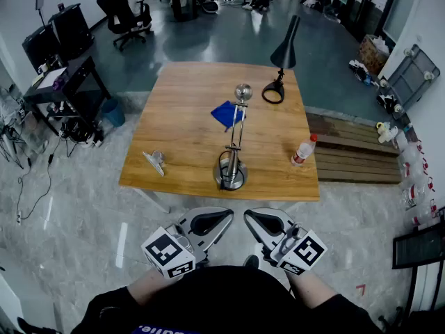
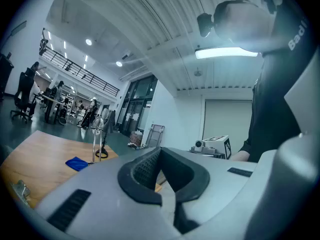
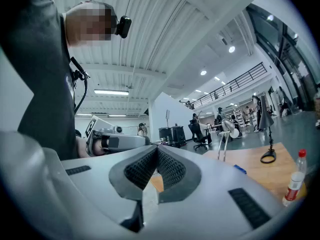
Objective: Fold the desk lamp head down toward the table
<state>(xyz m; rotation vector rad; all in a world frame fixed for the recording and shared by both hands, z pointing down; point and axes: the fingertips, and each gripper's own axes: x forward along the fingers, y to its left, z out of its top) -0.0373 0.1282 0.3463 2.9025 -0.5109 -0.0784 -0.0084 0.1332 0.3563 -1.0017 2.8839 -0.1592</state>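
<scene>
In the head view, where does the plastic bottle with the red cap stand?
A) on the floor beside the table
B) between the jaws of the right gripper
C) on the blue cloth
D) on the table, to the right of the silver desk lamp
D: the bottle stands on the table, right of the silver desk lamp, apart from the blue cloth and far from the right gripper.

Chrome desk lamp (image 1: 233, 162), arm upright, head raised
</scene>
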